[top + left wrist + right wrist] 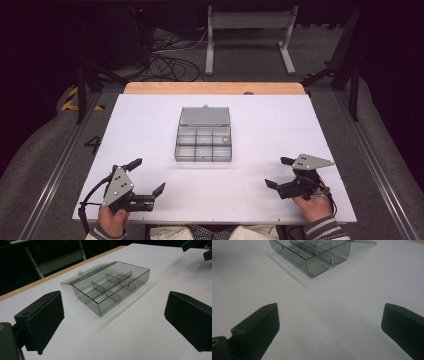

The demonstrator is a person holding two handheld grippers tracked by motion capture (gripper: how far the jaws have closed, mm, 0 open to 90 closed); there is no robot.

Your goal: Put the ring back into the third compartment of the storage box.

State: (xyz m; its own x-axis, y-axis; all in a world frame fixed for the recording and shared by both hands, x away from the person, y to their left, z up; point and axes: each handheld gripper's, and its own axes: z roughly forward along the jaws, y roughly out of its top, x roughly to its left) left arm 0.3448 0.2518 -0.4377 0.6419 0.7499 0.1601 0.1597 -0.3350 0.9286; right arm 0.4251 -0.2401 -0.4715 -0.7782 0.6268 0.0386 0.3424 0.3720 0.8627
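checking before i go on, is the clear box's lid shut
No, the lid lies folded back flat behind the clear box, leaving its compartments open.

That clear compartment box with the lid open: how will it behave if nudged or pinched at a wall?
The compartment box looks thin-walled, so probably light. It may slide on the smooth white table. Its open lid could flap when lifted.

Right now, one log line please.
left tongs: open, empty | right tongs: open, empty | compartment box: lid open, untouched
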